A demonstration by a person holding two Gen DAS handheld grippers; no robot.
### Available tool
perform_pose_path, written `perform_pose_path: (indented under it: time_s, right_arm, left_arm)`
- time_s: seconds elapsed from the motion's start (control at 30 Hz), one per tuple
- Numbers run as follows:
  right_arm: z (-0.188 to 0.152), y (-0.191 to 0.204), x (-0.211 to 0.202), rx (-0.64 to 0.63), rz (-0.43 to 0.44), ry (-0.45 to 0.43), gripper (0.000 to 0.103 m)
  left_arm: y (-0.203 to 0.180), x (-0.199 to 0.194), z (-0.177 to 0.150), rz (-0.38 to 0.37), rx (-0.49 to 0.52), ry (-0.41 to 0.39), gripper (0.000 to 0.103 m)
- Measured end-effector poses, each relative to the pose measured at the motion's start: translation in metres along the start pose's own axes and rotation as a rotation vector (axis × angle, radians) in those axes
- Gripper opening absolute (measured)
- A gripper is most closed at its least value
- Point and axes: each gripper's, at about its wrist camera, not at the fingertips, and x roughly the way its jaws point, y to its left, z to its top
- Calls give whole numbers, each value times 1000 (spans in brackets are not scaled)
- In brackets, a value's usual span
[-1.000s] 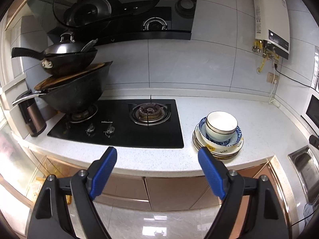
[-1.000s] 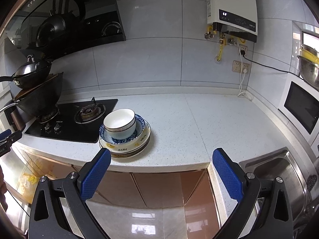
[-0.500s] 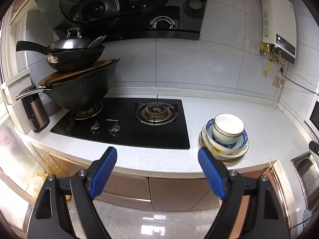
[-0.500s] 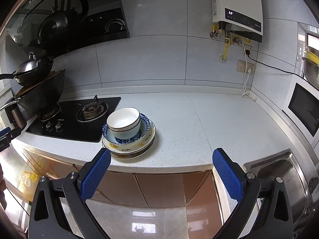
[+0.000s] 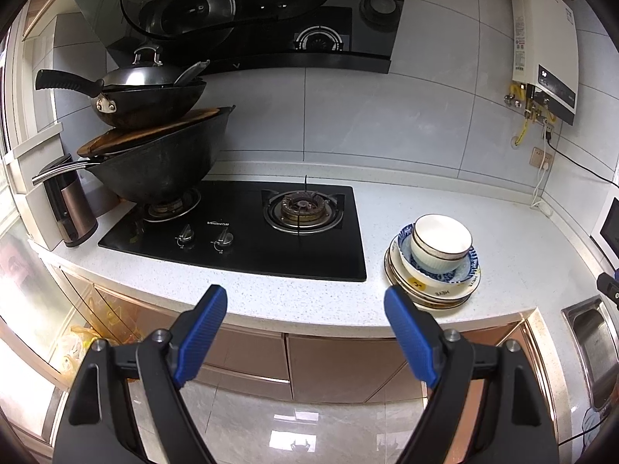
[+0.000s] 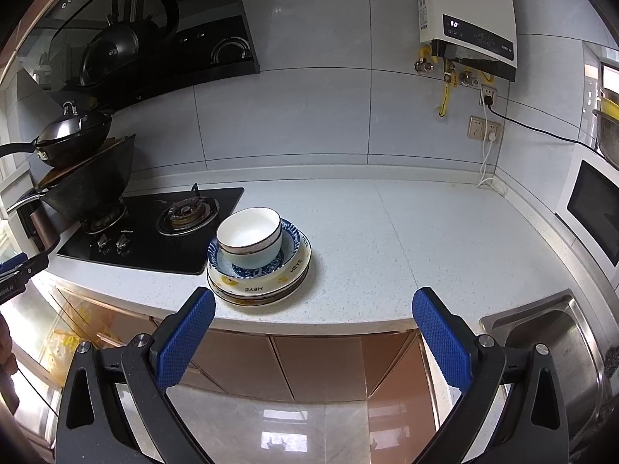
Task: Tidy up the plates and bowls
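A white bowl (image 5: 440,243) (image 6: 249,235) sits in a blue-patterned bowl (image 5: 466,268) (image 6: 291,240) on a stack of cream plates (image 5: 433,290) (image 6: 267,290) on the white counter beside the hob. My left gripper (image 5: 305,323) is open and empty, held off the counter's front edge, left of the stack. My right gripper (image 6: 313,326) is open and empty, off the front edge, with the stack just beyond its left finger (image 6: 185,338).
A black gas hob (image 5: 247,228) lies left of the stack, with stacked woks (image 5: 154,154) on its left burner. A steel sink (image 6: 557,344) is at the right. A microwave (image 6: 592,208) stands at the far right. A water heater (image 6: 468,19) hangs on the tiled wall.
Both grippers have moved a little closer to the counter and the views have tilted down slightly. The dish stack has not moved and both grippers stay open.
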Motion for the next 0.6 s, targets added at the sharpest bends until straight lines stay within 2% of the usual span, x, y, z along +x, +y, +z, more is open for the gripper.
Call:
perform_pose_path:
  time_s: [0.6]
  right_arm:
    - [-3,-1,1,-6,5,12,101]
  left_arm:
    - [-9,-1,-4,7,-2,14,83]
